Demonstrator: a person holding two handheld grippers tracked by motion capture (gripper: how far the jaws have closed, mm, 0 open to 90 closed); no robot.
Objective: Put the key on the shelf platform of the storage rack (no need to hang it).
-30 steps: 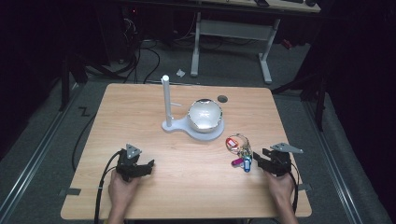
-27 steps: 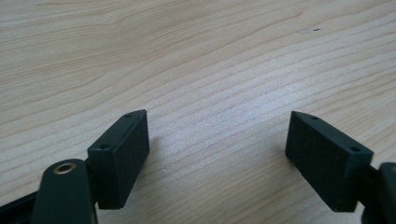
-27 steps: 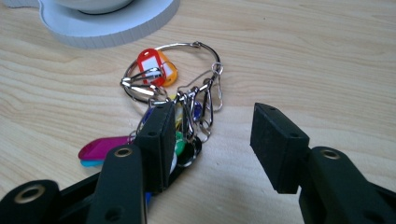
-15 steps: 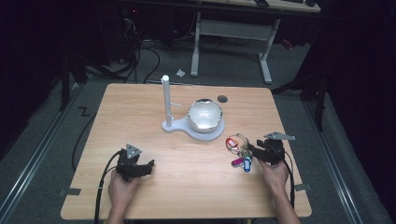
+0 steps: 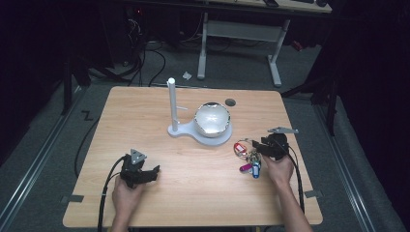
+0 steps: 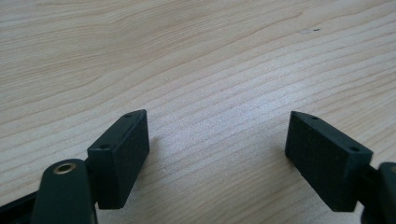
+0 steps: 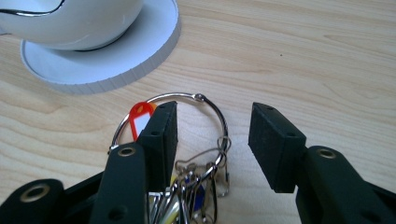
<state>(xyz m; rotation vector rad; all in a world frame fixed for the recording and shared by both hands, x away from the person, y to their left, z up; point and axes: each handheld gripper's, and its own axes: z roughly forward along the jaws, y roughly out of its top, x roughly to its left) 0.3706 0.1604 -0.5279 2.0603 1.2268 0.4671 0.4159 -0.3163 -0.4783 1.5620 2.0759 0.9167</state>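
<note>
A bunch of keys on a large metal ring (image 5: pixel 245 153) lies on the wooden table (image 5: pixel 193 193), right of centre, with red, purple and blue tags. My right gripper (image 5: pixel 258 146) is open at the bunch. In the right gripper view its jaws straddle the ring's wire (image 7: pixel 205 100): the left jaw stands inside the ring beside a red tag (image 7: pixel 141 116), the right jaw outside it. My right gripper (image 7: pixel 214 116) is not closed on anything. My left gripper (image 5: pixel 152 173) rests near the front left, and my left gripper (image 6: pixel 217 121) stands wide open over bare wood.
A white stand (image 5: pixel 193 133) with an upright post (image 5: pixel 171 104) and a shiny round bowl (image 5: pixel 212 118) sits mid-table, just beyond the keys; its base (image 7: pixel 140 56) lies close ahead of the right jaws. A small dark hole (image 5: pixel 230 102) marks the tabletop behind it.
My right gripper has moved left and forward from the table's right side onto the key bunch, its jaws now around the ring. The left gripper has stayed put.
</note>
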